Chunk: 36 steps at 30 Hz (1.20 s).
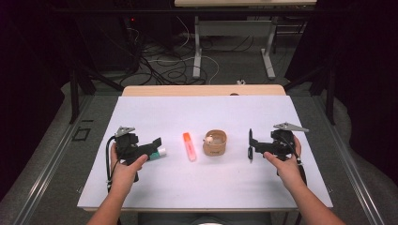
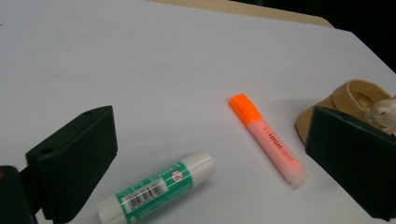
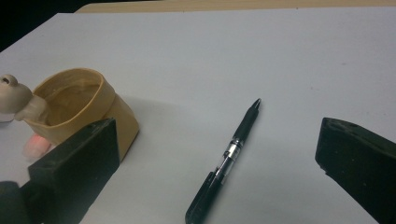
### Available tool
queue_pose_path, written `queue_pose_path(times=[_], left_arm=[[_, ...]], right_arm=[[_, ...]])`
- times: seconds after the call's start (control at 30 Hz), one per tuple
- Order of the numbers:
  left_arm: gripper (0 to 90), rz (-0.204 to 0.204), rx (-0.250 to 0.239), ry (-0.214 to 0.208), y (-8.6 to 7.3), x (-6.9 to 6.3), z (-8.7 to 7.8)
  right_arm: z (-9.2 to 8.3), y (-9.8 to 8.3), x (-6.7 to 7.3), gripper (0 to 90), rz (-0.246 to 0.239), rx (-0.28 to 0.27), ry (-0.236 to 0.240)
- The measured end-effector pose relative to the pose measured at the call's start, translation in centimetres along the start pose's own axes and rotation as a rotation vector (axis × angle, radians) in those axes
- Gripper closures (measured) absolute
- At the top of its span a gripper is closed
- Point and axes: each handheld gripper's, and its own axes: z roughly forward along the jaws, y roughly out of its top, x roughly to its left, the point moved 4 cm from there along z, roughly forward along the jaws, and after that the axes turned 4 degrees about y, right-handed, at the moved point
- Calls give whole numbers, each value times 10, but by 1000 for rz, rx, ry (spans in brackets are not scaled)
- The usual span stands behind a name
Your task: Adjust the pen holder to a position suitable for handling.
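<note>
Right tongs point(image 1: 250, 146) wide apart, nothing gripped; black pen point(image 1: 250, 146) lies flat on the white counter point(image 1: 197, 183) between the jaws, touching neither. In the right gripper view the pen point(image 3: 227, 162) runs along the tongs' line of sight, tip pointing away from the camera, cap end nearer. In the high view its long axis runs near-far across the counter, just right of the tan pen holder point(image 1: 216, 143).

Left tongs point(image 1: 157, 146) also spread apart, clamping nothing; green-and-white glue stick point(image 2: 159, 188) lies on the counter between the jaws, long axis slanted across the left gripper view, white cap toward upper right. Orange highlighter point(image 1: 189, 146) lies between glue stick and holder, orange cap on the far end, apart from both.
</note>
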Motion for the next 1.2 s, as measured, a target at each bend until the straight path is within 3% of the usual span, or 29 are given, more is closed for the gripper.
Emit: queue_pose_path(times=[0.1, 0.27, 0.47, 0.6, 0.83, 1.0, 1.13, 1.2], left_arm=[[78, 10, -3, 2, 3, -5, -1], [157, -7, 1, -10, 10, -12, -1], [159, -33, -9, -37, 21, -24, 0], [160, -39, -17, -34, 26, -34, 4], [187, -58, 18, -53, 36, -44, 9], [202, -66, 16, -36, 43, -48, 13], [249, -105, 52, -53, 46, -53, 19], [269, -102, 66, -55, 47, -55, 22]], right_arm=[[0, 0, 0, 0, -6, 5, 8], [-1, -1, 1, 0, -8, 12, 21], [-3, -1, 1, 0, 8, 8, 18], [-4, -1, 1, 0, 13, 1, 17], [-2, -2, -1, 2, 10, 7, 7], [-2, -3, -4, 16, 20, 11, 3], [-3, -3, -6, 26, 34, 10, -2], [-3, -3, -7, 28, 43, 12, -1]])
